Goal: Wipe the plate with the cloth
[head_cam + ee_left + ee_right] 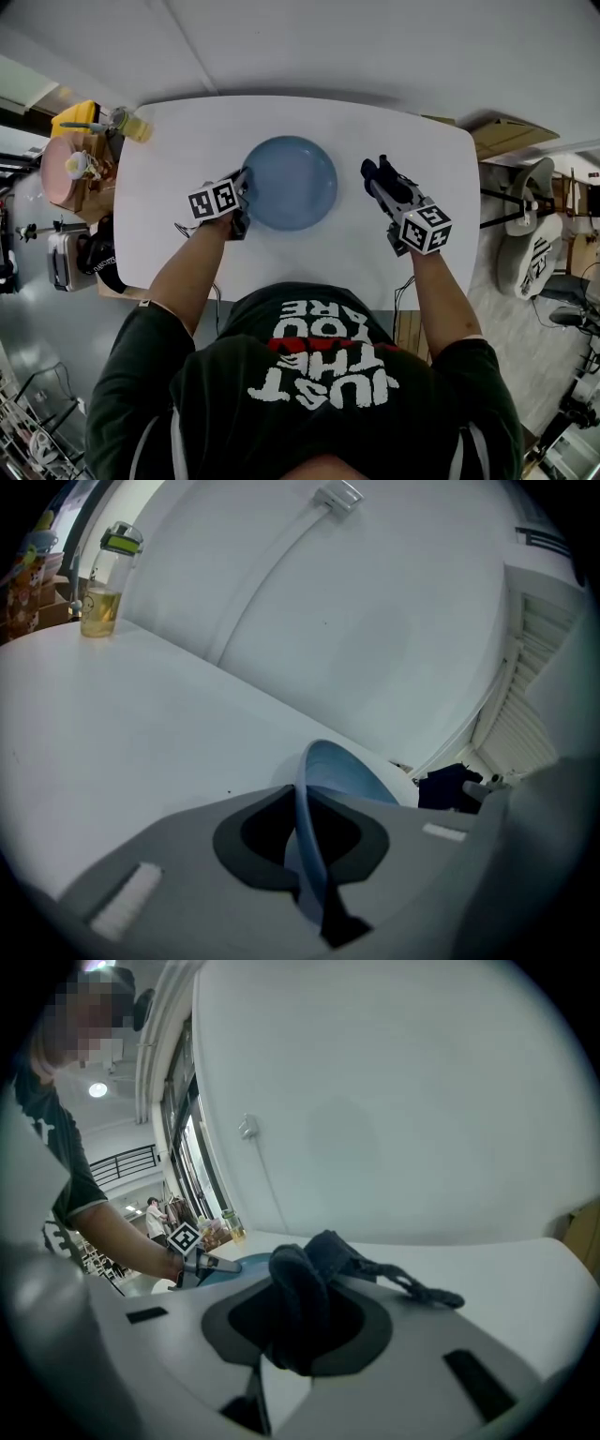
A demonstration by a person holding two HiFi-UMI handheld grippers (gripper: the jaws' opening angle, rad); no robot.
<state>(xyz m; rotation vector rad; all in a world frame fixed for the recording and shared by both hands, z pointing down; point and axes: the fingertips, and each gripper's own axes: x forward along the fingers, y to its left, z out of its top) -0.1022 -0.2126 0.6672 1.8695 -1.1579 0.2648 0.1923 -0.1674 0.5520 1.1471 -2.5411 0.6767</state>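
A round blue plate (290,182) lies near the middle of the white table (187,253). My left gripper (242,183) is shut on the plate's left rim; in the left gripper view the plate (328,780) stands edge-on between the jaws of the left gripper (309,855). My right gripper (375,173) sits to the right of the plate, apart from it, shut on a dark blue cloth (382,178). In the right gripper view the cloth (309,1288) bulges out of the right gripper (295,1335), a frayed strand (427,1293) trailing right, with the plate (239,1267) low at the left.
A bottle of yellow liquid (131,125) stands at the table's far left corner, also seen as the bottle (99,597) in the left gripper view. Left of the table are a pink round object (66,169) and clutter. Chairs (534,234) stand at the right.
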